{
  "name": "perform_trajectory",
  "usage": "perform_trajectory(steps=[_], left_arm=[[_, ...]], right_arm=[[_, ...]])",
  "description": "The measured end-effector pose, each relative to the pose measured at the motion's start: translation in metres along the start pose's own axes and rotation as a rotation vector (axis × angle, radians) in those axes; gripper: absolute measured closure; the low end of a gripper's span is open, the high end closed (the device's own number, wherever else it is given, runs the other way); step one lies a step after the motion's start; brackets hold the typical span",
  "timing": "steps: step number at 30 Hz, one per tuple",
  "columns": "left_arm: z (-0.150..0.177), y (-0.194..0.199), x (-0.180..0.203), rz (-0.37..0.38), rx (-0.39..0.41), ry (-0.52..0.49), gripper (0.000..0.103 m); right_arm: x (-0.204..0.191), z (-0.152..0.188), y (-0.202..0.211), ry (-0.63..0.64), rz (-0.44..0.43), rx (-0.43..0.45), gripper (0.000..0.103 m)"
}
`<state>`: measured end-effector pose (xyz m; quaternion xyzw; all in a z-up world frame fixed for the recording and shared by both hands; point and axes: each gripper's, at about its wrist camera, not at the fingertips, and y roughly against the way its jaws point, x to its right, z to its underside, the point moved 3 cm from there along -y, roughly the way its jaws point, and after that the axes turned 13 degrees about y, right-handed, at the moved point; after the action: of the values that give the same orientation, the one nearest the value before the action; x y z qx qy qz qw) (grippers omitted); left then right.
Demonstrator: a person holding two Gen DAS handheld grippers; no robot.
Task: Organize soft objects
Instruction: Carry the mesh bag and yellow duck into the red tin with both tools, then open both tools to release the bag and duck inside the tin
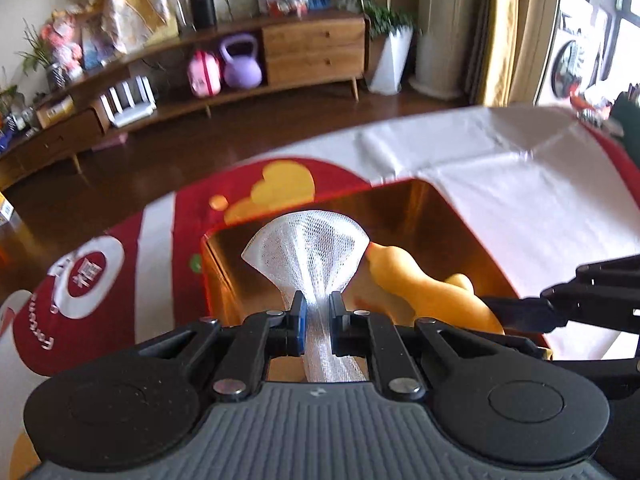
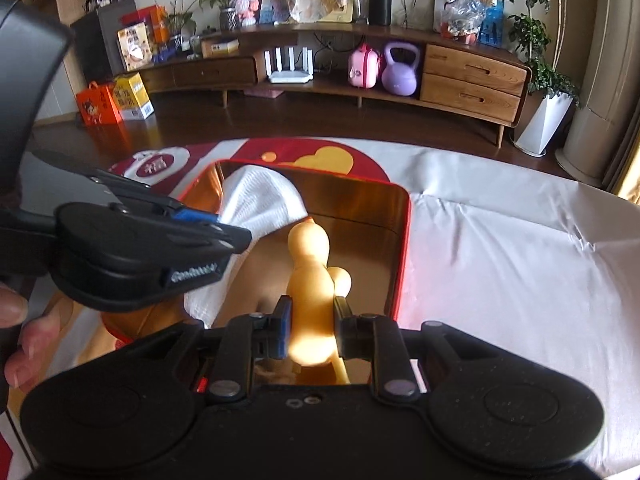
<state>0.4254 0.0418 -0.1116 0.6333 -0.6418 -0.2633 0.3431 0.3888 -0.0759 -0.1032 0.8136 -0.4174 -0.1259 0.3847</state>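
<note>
Over the tin (image 2: 402, 240), the yellow toy (image 2: 310, 280) points away, lengthwise.

**A:** What makes up the left gripper (image 1: 318, 312) body in the left wrist view?

**B:** A grey ribbed plate fills the lower centre of the frame, flanked by two round matte-black lobes. Black linkage bars carry silver rivets, and the fingers (image 1: 298, 322) bear blue pads.

**A:** And the right gripper (image 2: 310, 322) in the right wrist view?

**B:** The same black lobes and silver-riveted bars, but a speckled black central plate with two small holes (a red part shows at its left edge). One finger pad is blue.

**A:** Any markings or skin?

**B:** White lettering, too blurred to read, marks the left gripper's side at left of frame; bare fingertips (image 2: 16, 308) with pale nails appear at lower left.
</note>
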Motion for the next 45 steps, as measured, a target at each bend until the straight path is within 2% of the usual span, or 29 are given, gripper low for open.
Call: perform_trajectory(steps=[7, 13, 24, 27, 31, 34, 36, 41, 45], left_arm=[[0.01, -0.02, 0.002, -0.008, -0.1, -0.033, 0.092], [0.008, -0.026, 0.006, -0.011, -0.12, -0.044, 0.092], [0.006, -0.025, 0.002, -0.03, -0.123, 0.002, 0.088], [0.007, -0.022, 0.003, -0.027, -0.132, 0.003, 0.074], [0.008, -0.015, 0.001, -0.035, -0.125, 0.032, 0.068], [0.006, -0.007, 0.0, -0.056, -0.097, 0.039, 0.049], [0.003, -0.001, -0.003, -0.037, -0.086, 0.062, 0.046], [0.004, 0.019, -0.001, -0.033, -0.047, 0.06, 0.045], [0.005, 0.038, -0.001, -0.031, -0.015, 0.069, 0.045]], right_arm=[[-0.005, 0.001, -0.014, 0.026, 0.001, -0.044, 0.081], [-0.005, -0.002, -0.017, 0.041, 0.0, -0.048, 0.078], [-0.002, -0.001, -0.011, 0.016, -0.018, -0.046, 0.064], [-0.002, -0.002, -0.006, 0.018, -0.015, -0.039, 0.063], [-0.002, -0.002, 0.0, 0.017, -0.006, -0.027, 0.062], [0.0, -0.001, 0.007, 0.006, -0.007, -0.014, 0.059], [0.002, 0.001, 0.013, -0.006, -0.014, 0.0, 0.051], [0.001, 0.002, 0.03, -0.005, -0.014, 0.022, 0.05], [0.0, 0.002, 0.049, -0.015, -0.018, 0.048, 0.043]])
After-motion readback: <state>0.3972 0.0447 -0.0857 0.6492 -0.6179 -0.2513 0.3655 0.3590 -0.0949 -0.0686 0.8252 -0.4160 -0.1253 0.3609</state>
